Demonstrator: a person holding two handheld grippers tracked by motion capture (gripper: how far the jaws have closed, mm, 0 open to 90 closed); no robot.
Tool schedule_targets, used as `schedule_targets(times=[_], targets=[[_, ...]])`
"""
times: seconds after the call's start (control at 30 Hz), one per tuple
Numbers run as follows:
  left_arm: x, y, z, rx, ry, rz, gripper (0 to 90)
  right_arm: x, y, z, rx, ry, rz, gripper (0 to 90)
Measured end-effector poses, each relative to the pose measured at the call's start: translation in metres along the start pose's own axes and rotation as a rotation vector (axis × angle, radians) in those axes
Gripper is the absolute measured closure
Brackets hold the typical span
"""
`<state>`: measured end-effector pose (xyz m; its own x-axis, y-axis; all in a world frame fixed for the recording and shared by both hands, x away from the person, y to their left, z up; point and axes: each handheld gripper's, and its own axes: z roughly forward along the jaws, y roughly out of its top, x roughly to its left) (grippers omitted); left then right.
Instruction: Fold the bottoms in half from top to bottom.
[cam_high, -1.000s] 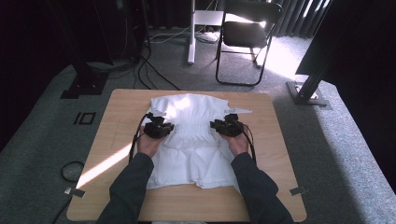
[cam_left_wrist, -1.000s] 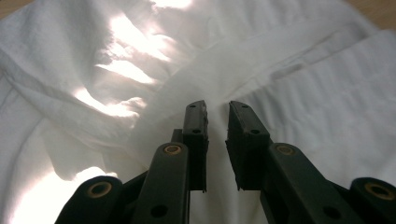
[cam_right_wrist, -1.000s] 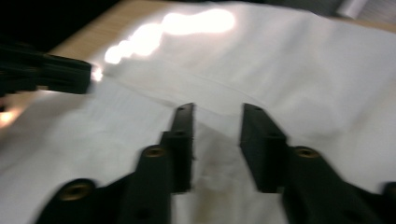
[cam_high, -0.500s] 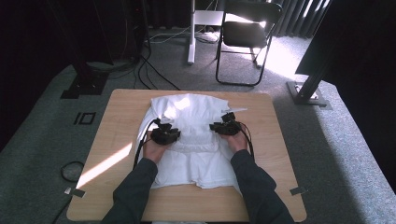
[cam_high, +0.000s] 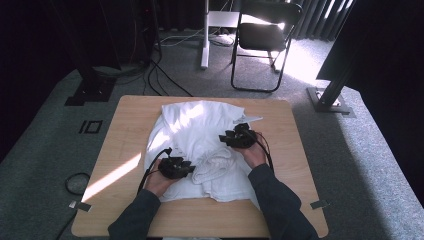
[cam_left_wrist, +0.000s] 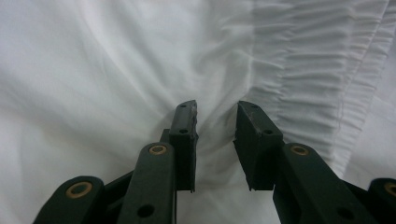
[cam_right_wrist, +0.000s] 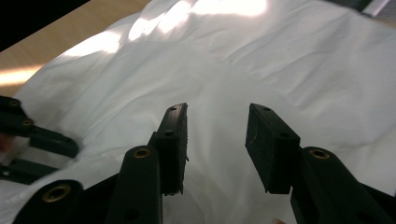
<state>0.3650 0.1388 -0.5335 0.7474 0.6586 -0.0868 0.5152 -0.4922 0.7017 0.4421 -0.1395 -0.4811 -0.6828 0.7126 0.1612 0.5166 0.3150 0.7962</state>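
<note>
A white garment (cam_high: 200, 130) lies spread on the wooden table (cam_high: 125, 135), with a rolled, bunched fold (cam_high: 216, 167) in its near middle. My left gripper (cam_high: 176, 166) rests low on the garment's near left part. In the left gripper view its jaws (cam_left_wrist: 215, 109) stand a little apart over smooth cloth beside a gathered band (cam_left_wrist: 308, 70); they have just been opening, and no cloth is pinched between them. My right gripper (cam_high: 239, 137) is over the garment's right side. Its jaws (cam_right_wrist: 217, 112) have just been opening too and stand wide, with only flat cloth (cam_right_wrist: 289, 60) behind them.
A black folding chair (cam_high: 265, 40) and a white post (cam_high: 205, 30) stand on the carpet beyond the table. Cables (cam_high: 165, 80) trail at the far left. A sunlit stripe (cam_high: 110, 177) crosses the table's near left. The left gripper shows at the right gripper view's left edge (cam_right_wrist: 32, 135).
The left hand has drawn back toward the person along the garment, and a bunched fold now sits in the middle. Both pairs of jaws stand wider. The right hand has hardly shifted.
</note>
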Motion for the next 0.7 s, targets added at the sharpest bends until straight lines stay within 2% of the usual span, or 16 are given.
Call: schedule_targets(times=[0.1, 0.13, 0.17, 0.23, 0.27, 0.33, 0.37, 0.4, 0.47, 0.5, 0.53, 0.6, 0.63, 0.67, 0.7], targets=[[0.002, -0.007, -0.004, -0.006, -0.006, -0.02, 67.8, 0.019, -0.012, 0.003, 0.041, 0.057, -0.028, 58.2], [0.004, -0.011, -0.006, -0.003, -0.002, -0.026, 67.2, 0.027, -0.018, 0.004, 0.06, 0.064, -0.052, 58.8], [0.005, -0.013, -0.006, 0.009, 0.005, -0.025, 66.5, 0.036, -0.027, 0.005, 0.082, 0.057, -0.086, 59.4], [0.006, -0.02, -0.006, 0.047, 0.033, -0.019, 65.2, 0.045, -0.04, 0.008, 0.128, 0.043, -0.13, 62.9], [0.007, -0.024, -0.008, 0.04, 0.033, -0.011, 65.2, 0.048, -0.048, 0.01, 0.156, 0.026, -0.146, 65.0], [0.008, -0.029, -0.013, 0.04, 0.05, -0.015, 64.4, 0.048, -0.062, 0.014, 0.211, 0.03, -0.126, 71.3], [0.008, -0.031, -0.015, 0.04, 0.063, -0.01, 64.4, 0.046, -0.066, 0.014, 0.222, 0.033, -0.11, 74.4], [0.009, -0.034, -0.017, 0.044, 0.075, 0.001, 64.4, 0.044, -0.068, 0.014, 0.225, 0.03, -0.106, 75.3], [0.01, -0.038, -0.021, 0.037, 0.076, -0.009, 64.5, 0.042, -0.068, 0.012, 0.237, 0.039, -0.101, 75.7], [0.011, -0.039, -0.023, 0.037, 0.079, -0.013, 64.5, 0.043, -0.067, 0.01, 0.241, 0.035, -0.117, 75.0], [0.013, -0.04, -0.025, 0.045, 0.084, -0.013, 64.4, 0.044, -0.065, 0.008, 0.229, 0.026, -0.143, 71.8], [0.015, -0.039, -0.029, 0.047, 0.15, -0.007, 61.5, 0.042, -0.059, 0.001, 0.169, -0.025, -0.154, 66.1], [0.018, -0.038, -0.032, 0.042, 0.18, -0.01, 61.2, 0.038, -0.056, -0.003, 0.138, -0.064, -0.141, 63.4], [0.023, -0.036, -0.035, 0.028, 0.209, -0.031, 60.3, 0.031, -0.053, -0.006, 0.113, -0.107, -0.13, 61.7], [0.026, -0.034, -0.037, 0.03, 0.236, -0.042, 59.8, 0.021, -0.051, -0.009, 0.107, -0.173, -0.12, 60.1]])
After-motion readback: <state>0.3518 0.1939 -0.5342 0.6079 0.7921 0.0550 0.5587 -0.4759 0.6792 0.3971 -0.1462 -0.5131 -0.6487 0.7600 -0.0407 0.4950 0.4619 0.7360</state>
